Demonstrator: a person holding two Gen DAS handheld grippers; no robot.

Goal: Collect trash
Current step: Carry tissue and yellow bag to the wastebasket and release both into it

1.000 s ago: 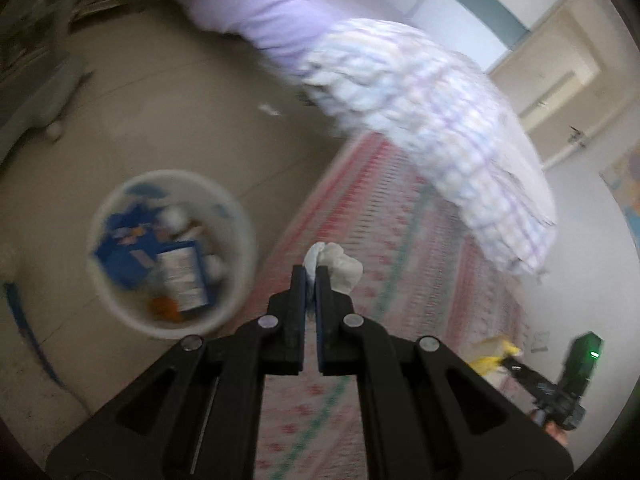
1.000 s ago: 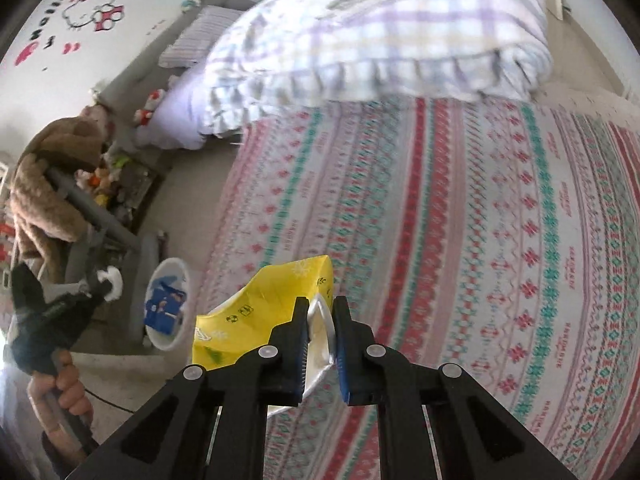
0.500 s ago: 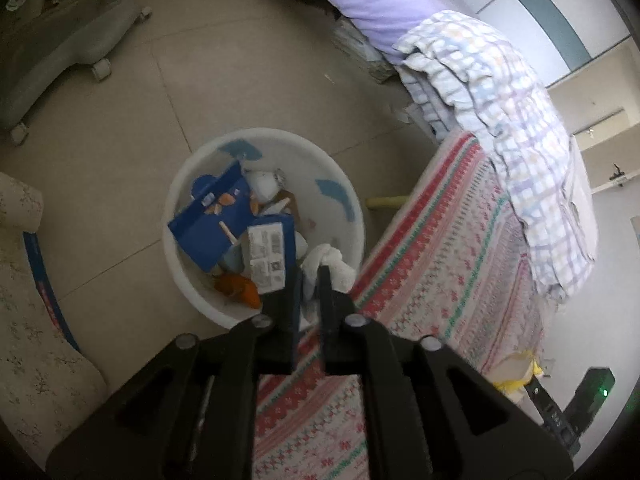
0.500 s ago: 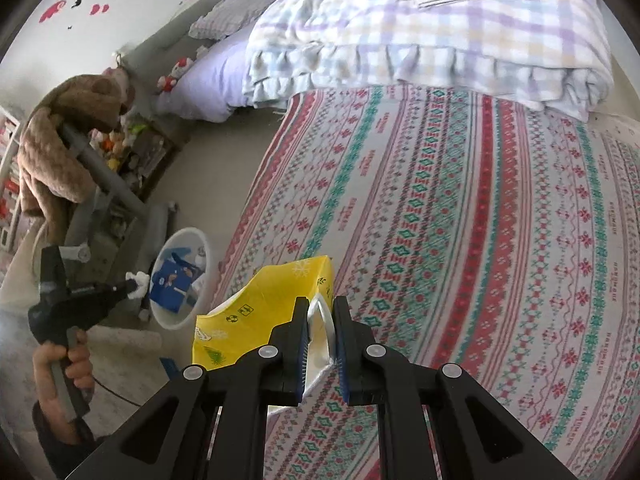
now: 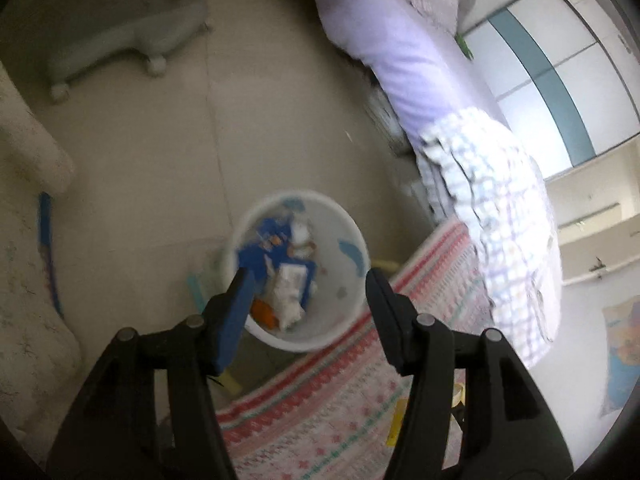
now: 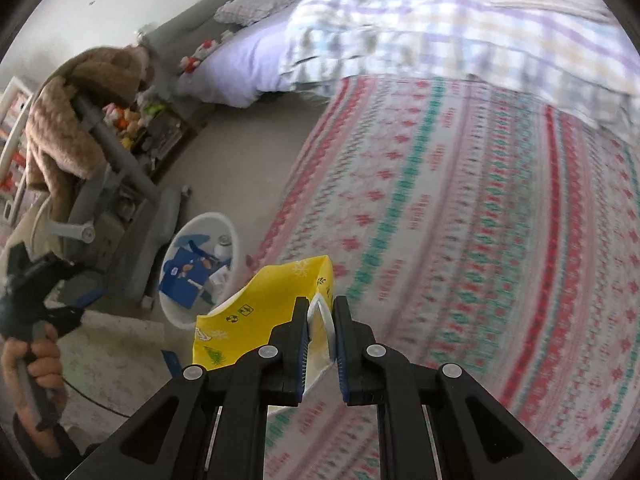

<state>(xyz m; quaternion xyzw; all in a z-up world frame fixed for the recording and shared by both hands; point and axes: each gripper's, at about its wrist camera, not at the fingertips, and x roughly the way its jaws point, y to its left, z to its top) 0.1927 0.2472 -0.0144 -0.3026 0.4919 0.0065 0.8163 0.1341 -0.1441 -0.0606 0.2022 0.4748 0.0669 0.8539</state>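
Observation:
A white trash bin (image 5: 352,292) stands on the floor beside the patterned bed, holding blue packaging, a white carton and crumpled paper. My left gripper (image 5: 306,274) hovers right over it; its jaws are opening and nothing is between them. A white tissue (image 5: 286,306) lies among the trash inside. My right gripper (image 6: 321,304) is shut on the edge of a yellow wrapper (image 6: 264,312), held above the bedspread. The same trash bin (image 6: 230,226) shows left of the wrapper, and the left gripper (image 6: 60,284) in a hand (image 6: 30,360) is at the far left.
A patterned bedspread (image 6: 460,220) fills the right. A plaid blanket (image 5: 492,200) and lilac pillow (image 5: 400,60) lie further back. A grey wheeled chair base (image 5: 132,40) stands on the tile floor, with a brown plush toy (image 6: 68,120) on it. A floral cushion (image 5: 24,280) is at left.
My left gripper moved from above the bedspread to over the bin and opened; the white tissue it held dropped into the bin. The right gripper kept its hold on the yellow wrapper and shifted toward the bin.

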